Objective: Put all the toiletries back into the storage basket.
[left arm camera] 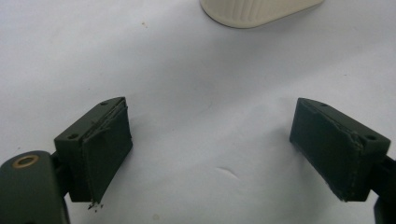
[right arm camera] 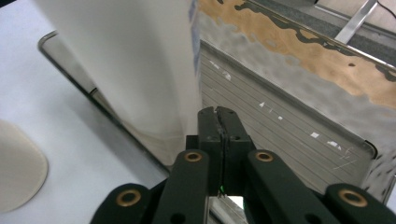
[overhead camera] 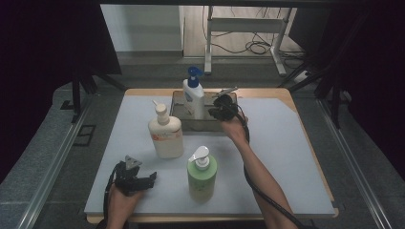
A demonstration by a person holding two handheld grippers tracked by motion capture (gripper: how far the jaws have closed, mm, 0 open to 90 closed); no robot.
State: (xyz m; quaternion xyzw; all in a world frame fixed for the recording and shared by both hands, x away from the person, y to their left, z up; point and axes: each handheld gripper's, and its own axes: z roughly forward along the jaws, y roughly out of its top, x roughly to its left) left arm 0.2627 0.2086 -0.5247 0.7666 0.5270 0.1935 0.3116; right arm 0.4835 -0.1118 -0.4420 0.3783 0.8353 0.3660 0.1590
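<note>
1. White sheeting covers my worktop (overhead camera: 286, 157), with bare wood showing along its far and right edges.
2. Three pump bottles stand on it: a cream bottle (overhead camera: 165, 132) left of centre, a green bottle (overhead camera: 202, 174) nearer to me, and a white bottle with a blue pump (overhead camera: 193, 94) at the far side.
3. That blue-pump bottle stands upright inside a shallow metal tray (overhead camera: 177, 106), towards the tray's left half; I see nothing else lying in the tray.
4. My right gripper (overhead camera: 223, 109) reaches over the tray just to the right of the blue-pump bottle, and its jaws are pressed fully together with nothing between them.
5. My left gripper (overhead camera: 138, 181) rests low at the near left corner of the worktop, well apart from the tray, with its jaws spread wide and empty.
6. The green bottle stands between my two forearms, and the cream bottle sits between my left gripper and the tray.
7. Seen from the right gripper view, the white bottle's wall (right arm camera: 130, 65) rises close on the left of the closed jaws, and the tray's ribbed, scratched floor (right arm camera: 280, 130) spreads behind them, a detail the high view is too far off to give.
8. Seen from the left gripper view, plain white sheet lies between the pads (left arm camera: 105, 149), and the ridged base of the cream bottle (left arm camera: 252, 11) stands ahead.
</note>
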